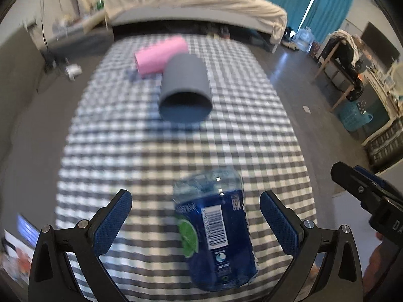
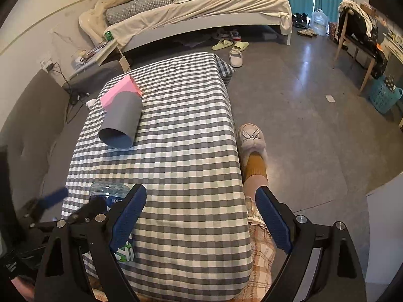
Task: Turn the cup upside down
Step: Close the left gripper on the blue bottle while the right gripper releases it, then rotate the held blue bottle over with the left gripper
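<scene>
Grippers both stand wide apart and grip nothing. In the left wrist view the left gripper (image 1: 196,222) fills the bottom of the frame, its blue fingers (image 1: 113,222) spread on either side of a blue-labelled plastic bottle (image 1: 214,229) that lies on the checked tablecloth (image 1: 252,138) between them, touching neither. The right gripper (image 1: 362,196) pokes into the lower right edge of that frame as a dark tip. In the right wrist view the right gripper (image 2: 200,224) sits at the bottom centre over the near part of the cloth (image 2: 189,151), spread wide, aimed up the frame along the table's length.

Only the right wrist view shows the person's slippered foot (image 2: 250,138) and plaid-clad leg (image 2: 259,251) beside the table's right edge, and slippers (image 2: 235,58) on the floor by the bed (image 2: 201,7). Only the left wrist view shows the bottle's barcode and green label mark; in the right wrist view the bottle (image 2: 108,190) is mostly hidden behind the left gripper (image 2: 70,211) at lower left.

The grey cup (image 1: 185,88) lies on its side in the upper middle of the left wrist frame. Its long axis runs roughly up and down the frame, open mouth toward the camera, closed base against a pink block (image 1: 160,55) behind it. In the right wrist view the cup (image 2: 121,120) sits in the left middle, mouth toward lower left, base touching the pink block (image 2: 121,91).
</scene>
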`<state>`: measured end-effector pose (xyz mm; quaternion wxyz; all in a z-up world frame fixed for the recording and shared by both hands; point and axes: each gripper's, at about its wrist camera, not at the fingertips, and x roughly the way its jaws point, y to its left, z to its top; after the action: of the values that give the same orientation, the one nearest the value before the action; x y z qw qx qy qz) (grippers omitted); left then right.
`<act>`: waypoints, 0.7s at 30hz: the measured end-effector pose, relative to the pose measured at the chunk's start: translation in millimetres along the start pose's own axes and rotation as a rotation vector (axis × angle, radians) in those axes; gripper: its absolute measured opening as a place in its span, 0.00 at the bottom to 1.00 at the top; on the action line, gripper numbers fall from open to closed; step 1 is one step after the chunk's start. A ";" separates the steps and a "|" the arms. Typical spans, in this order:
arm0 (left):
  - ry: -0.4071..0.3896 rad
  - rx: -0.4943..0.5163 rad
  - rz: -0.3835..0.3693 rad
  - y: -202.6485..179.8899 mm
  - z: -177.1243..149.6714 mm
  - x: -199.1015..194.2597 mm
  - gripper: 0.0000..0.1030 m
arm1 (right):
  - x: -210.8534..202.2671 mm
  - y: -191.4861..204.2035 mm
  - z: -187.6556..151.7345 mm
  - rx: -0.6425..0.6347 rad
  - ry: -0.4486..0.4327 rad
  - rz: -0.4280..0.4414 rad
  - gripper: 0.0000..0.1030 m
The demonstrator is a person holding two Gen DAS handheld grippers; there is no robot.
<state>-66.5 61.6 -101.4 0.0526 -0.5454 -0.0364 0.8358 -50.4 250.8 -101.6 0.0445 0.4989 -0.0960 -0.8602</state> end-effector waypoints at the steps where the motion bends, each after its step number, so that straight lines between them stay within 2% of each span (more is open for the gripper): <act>1: 0.027 -0.014 -0.013 1.5 -0.2 5.8 0.99 | 2.3 -1.2 -0.3 0.006 0.005 0.001 0.86; 9: 0.100 -0.041 -0.058 3.2 -5.3 22.6 0.88 | 12.8 -1.3 -3.0 0.011 0.027 0.002 0.86; 13: 0.118 -0.045 -0.108 3.1 -6.3 23.2 0.71 | 14.1 0.1 -4.7 0.013 0.030 0.002 0.86; 14: 0.118 -0.039 -0.113 2.8 -5.6 22.7 0.70 | 14.2 0.4 -4.9 0.013 0.030 0.001 0.86; 17: 0.087 -0.021 -0.103 2.9 -0.7 16.6 0.70 | 14.1 1.9 -5.6 0.010 0.031 -0.003 0.86; 21: 0.001 -0.015 -0.076 8.8 15.6 1.7 0.70 | 14.8 2.7 -7.7 0.011 0.034 -0.006 0.86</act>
<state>-81.9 53.1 -97.6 0.0804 -0.5444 -0.0636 0.8325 -51.2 244.7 -117.3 0.0406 0.5138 -0.0985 -0.8513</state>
